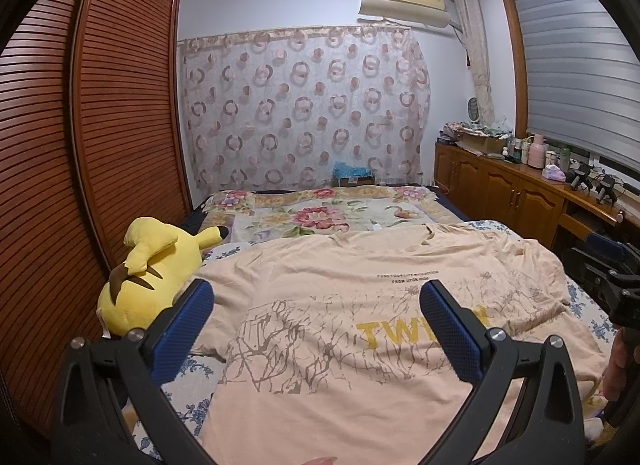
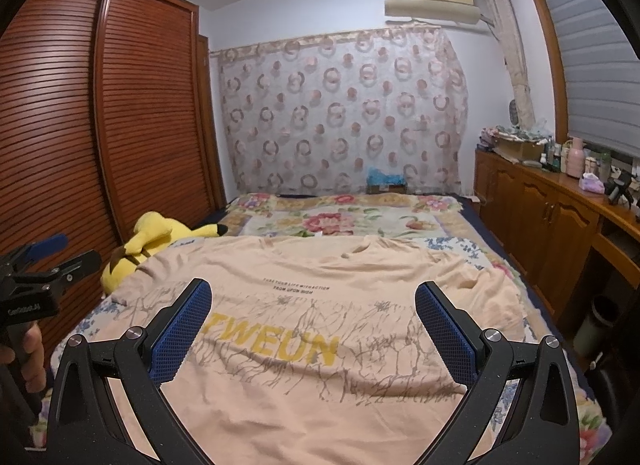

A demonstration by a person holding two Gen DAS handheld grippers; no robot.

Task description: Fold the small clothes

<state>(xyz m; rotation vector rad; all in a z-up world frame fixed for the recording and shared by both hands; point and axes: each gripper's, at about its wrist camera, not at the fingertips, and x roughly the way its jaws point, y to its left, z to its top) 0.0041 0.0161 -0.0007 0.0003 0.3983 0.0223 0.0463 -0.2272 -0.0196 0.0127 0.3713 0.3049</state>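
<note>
Nearest the lenses, both grippers are held just above the near edge of the bed: the left gripper (image 1: 316,297) and the right gripper (image 2: 313,295) are each seen with jaws spread wide and nothing between the blue pads, only cloth showing in the gaps.

Largest in view, the bed (image 2: 452,243) is covered by a floral spread and runs away to the far wall. Most of its near half is taken up by the T-shirt (image 2: 304,265), a peach-coloured one laid face up with the print and yellow lettering uppermost, the collar (image 1: 430,231) pointed toward the far edge and the hem at the near edge, under the grippers. One sleeve (image 1: 532,265) is draped toward the right edge of the bed, rumpled; the left side of the shirt lies close to the left edge, where a yellow plush toy (image 1: 156,265) is rested just beside it.

The shirt is judged to be light, thin and limp: it will sag and bunch when lifted, and it may drag on the spread beneath. It is wrinkled but not yet folded. A hold is best taken at the edges, by pinching a single layer at a sleeve or shoulder seam and at the hem on the same side, so that the side can be carried over toward the middle. Care should be taken that the spread is not pinched along with it.
</note>
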